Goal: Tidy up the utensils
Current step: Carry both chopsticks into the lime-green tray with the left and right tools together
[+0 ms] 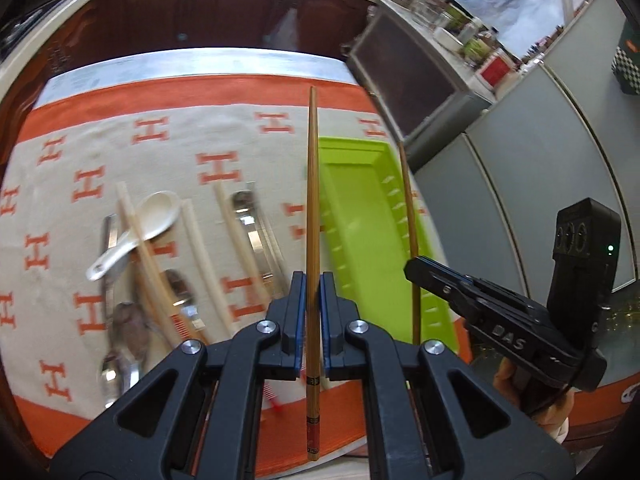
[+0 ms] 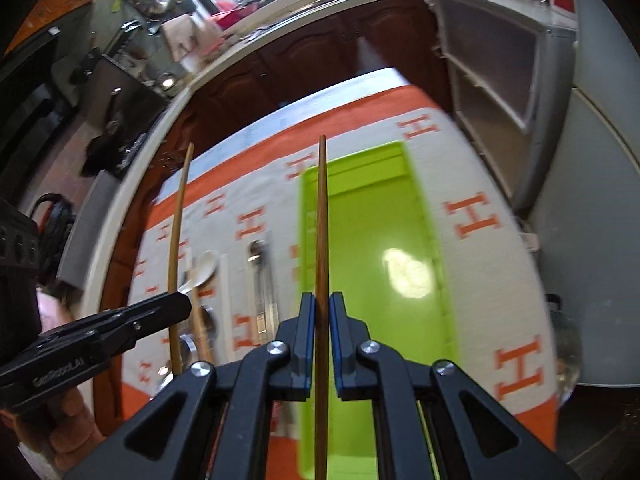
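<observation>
My left gripper (image 1: 313,280) is shut on a brown wooden chopstick (image 1: 313,184), held in the air with its tip pointing away. My right gripper (image 2: 322,300) is shut on a matching chopstick (image 2: 322,216) above the lime-green tray (image 2: 372,220). Each gripper shows in the other's view: the right gripper (image 1: 411,270) beside the tray (image 1: 360,208), the left gripper (image 2: 185,304) over the loose utensils. On the cloth left of the tray lie a white ceramic spoon (image 1: 148,220), pale chopsticks (image 1: 200,248) and metal spoons (image 1: 120,332).
A beige cloth with orange H marks (image 1: 152,130) covers the table. Dark wooden kitchen cabinets (image 1: 200,8) stand beyond its far edge. A grey shelf unit (image 2: 492,64) and a grey appliance (image 2: 592,200) stand to the right.
</observation>
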`<state>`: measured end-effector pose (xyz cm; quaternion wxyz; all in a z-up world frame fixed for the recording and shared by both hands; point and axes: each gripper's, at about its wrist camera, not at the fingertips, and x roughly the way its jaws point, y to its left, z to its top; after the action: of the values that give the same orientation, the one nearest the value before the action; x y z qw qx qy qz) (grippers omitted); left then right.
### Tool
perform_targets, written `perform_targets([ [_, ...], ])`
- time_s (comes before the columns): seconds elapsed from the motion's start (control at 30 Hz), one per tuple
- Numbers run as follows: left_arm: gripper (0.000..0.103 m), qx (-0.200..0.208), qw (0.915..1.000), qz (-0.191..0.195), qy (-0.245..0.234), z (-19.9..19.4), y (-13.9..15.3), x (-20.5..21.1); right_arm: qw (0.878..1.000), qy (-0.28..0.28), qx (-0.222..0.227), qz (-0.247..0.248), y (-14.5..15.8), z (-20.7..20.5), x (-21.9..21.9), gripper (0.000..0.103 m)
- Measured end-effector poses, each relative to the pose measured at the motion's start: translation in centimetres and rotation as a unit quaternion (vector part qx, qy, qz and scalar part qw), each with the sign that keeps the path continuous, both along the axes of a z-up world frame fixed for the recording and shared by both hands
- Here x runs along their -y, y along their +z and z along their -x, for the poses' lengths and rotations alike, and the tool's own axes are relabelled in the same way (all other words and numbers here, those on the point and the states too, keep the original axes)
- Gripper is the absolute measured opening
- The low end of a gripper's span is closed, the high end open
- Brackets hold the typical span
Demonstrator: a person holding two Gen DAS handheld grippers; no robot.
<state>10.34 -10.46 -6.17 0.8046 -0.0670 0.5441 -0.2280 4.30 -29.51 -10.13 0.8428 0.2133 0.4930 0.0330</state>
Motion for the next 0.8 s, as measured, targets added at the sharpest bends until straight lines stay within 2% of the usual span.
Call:
perform_targets([
  [0.1, 0.004, 0.004, 0.9999, 0.004, -0.013, -1.0, -0.2, 4.0, 1.0, -0.012, -0.018, 0.019, -1.0, -0.7, 1.6, 0.007],
  [0.23, 0.004, -0.022, 0.9995, 0.002, -0.022, -2.2, -2.5, 8.4, 0.998, -0.02, -0.042, 0.037, -2.7, -1.3, 2.3, 0.007],
  [0.4, 0.004, -0.046, 0.9985, -0.017, -0.021, -3.2, -5.9, 10.6, 0.997, -0.028, -0.06, 0.025, -4.0, -1.0, 3.1, 0.009],
  [0.53, 0.005, -0.052, 0.9979, -0.028, -0.027, -3.4, -7.1, 10.8, 0.997, -0.032, -0.063, 0.014, -4.3, -0.5, 3.1, 0.013],
  [0.6, 0.011, -0.054, 0.9976, -0.031, -0.03, -3.3, -7.0, 10.3, 0.998, -0.03, -0.063, 0.008, -4.3, -0.2, 2.8, 0.013],
  [0.7, 0.031, -0.044, 0.9984, -0.025, -0.025, -3.0, -6.3, 9.1, 0.998, -0.025, -0.061, 0.001, -4.2, 0.2, 2.0, 0.013],
  [0.73, 0.041, -0.036, 0.9988, -0.025, -0.023, -2.7, -6.0, 8.6, 0.998, -0.021, -0.06, 0.0, -4.2, 0.2, 1.8, 0.013],
  [0.77, 0.045, -0.029, 0.999, -0.028, -0.021, -2.4, -5.6, 8.2, 0.998, -0.018, -0.059, 0.0, -4.1, 0.4, 1.4, 0.013],
  [0.8, 0.046, -0.021, 0.999, -0.033, -0.02, -2.1, -5.2, 7.8, 0.998, -0.015, -0.057, 0.0, -4.0, 0.6, 1.1, 0.013],
])
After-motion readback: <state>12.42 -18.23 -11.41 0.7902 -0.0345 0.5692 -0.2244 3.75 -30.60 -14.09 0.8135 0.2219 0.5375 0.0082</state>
